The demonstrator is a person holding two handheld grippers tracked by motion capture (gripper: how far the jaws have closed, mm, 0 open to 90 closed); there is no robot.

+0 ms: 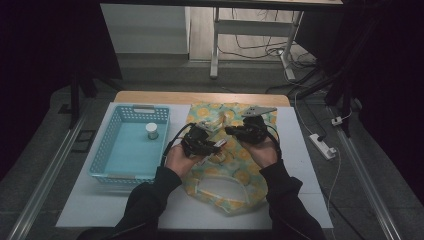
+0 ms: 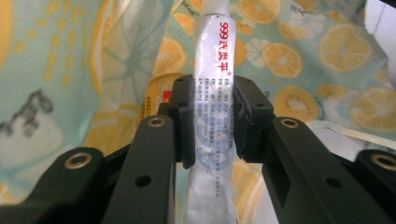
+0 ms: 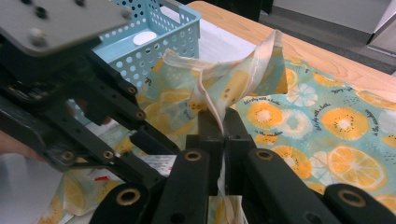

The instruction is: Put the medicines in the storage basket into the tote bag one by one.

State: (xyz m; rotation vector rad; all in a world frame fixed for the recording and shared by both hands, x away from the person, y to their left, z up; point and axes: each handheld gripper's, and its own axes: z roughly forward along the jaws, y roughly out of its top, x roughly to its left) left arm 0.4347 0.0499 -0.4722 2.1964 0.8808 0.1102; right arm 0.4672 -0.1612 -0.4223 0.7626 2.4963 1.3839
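Overhead, the high view shows a white tabletop with a light-blue perforated plastic basket at its left and a thin plastic bag printed with yellow lemon slices on pale green lying at its middle. A small white-lidded jar stands upright in the far part of the basket. Two dark-sleeved forearms come in from the near edge. The left hand-held gripper and the right hand-held gripper sit close together above the bag, near its far half; at this size their jaws cannot be told apart.

Next, the left gripper view looks along black jaws pressed against both sides of a white soft tube of ointment with red Chinese lettering and the number 999. The left hand-held gripper pinches the tube about halfway along its length, and the tube stands roughly upright in the frame. Behind it lies the lemon-print bag, with an orange-yellow packet partly hidden just left of the jaws.

Lastly, the right gripper view shows the right hand-held gripper with its jaws pressed together on a lifted fold of the bag's edge, which rises above the rest of the bag. The other gripper's black linkage crosses the left side, and the blue basket stands beyond it, with the tabletop's wooden edge at the far side.
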